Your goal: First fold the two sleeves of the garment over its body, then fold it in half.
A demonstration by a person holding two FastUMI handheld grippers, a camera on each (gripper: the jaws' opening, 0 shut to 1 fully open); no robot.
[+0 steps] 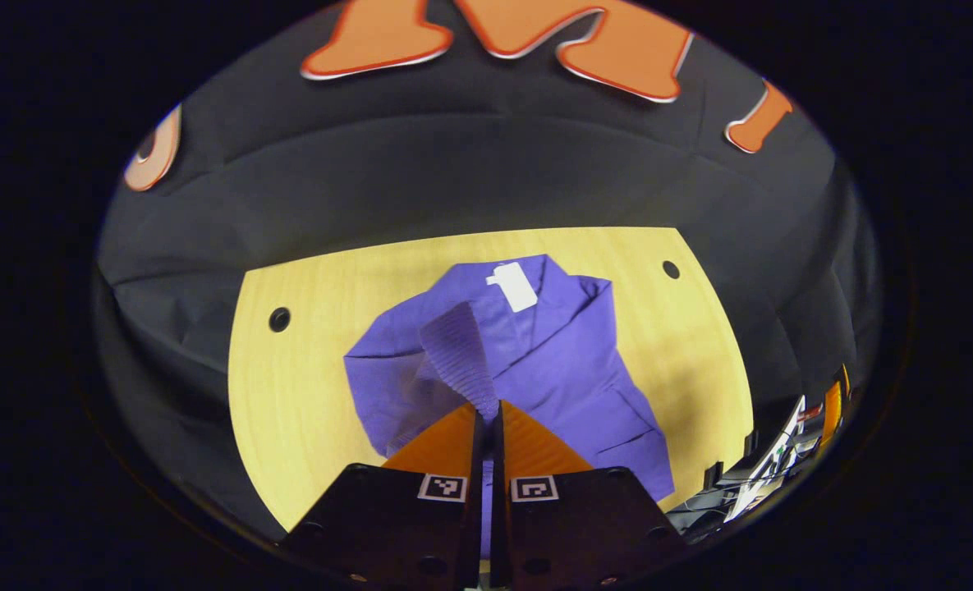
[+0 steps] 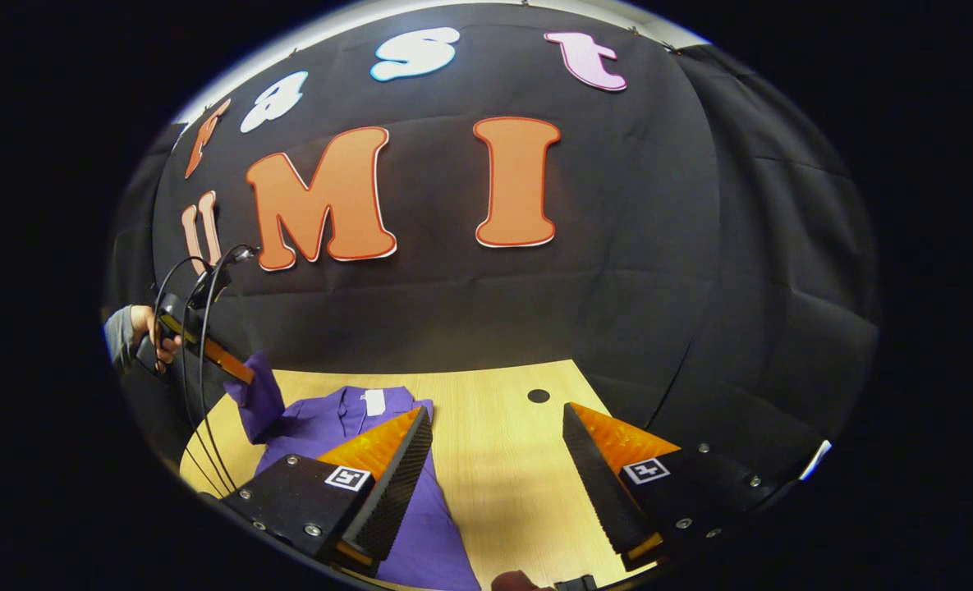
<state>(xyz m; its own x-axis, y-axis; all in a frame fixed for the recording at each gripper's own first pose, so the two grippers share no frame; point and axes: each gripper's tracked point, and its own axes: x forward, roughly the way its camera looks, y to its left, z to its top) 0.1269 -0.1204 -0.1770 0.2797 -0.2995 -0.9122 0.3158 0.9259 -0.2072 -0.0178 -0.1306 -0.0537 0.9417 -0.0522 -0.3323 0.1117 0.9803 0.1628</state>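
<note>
The wooden surface point(image 1: 305, 394) carries the purple garment point(image 1: 552, 369), which lies spread near its middle with a white tag point(image 1: 517, 287) at the collar. The left gripper point(image 1: 490, 410) is raised above the garment, and its jaws are closed on the ribbed cuff of one sleeve point(image 1: 457, 349), lifting it. The right gripper point(image 2: 494, 460) hovers low over the surface, just beside the garment, jaws wide apart and holding nothing.

The left gripper view looks steeply down, close over the table's point(image 1: 305, 386) near edge; the right gripper view faces the booth wall more levelly. Both share the table's far edge.
</note>
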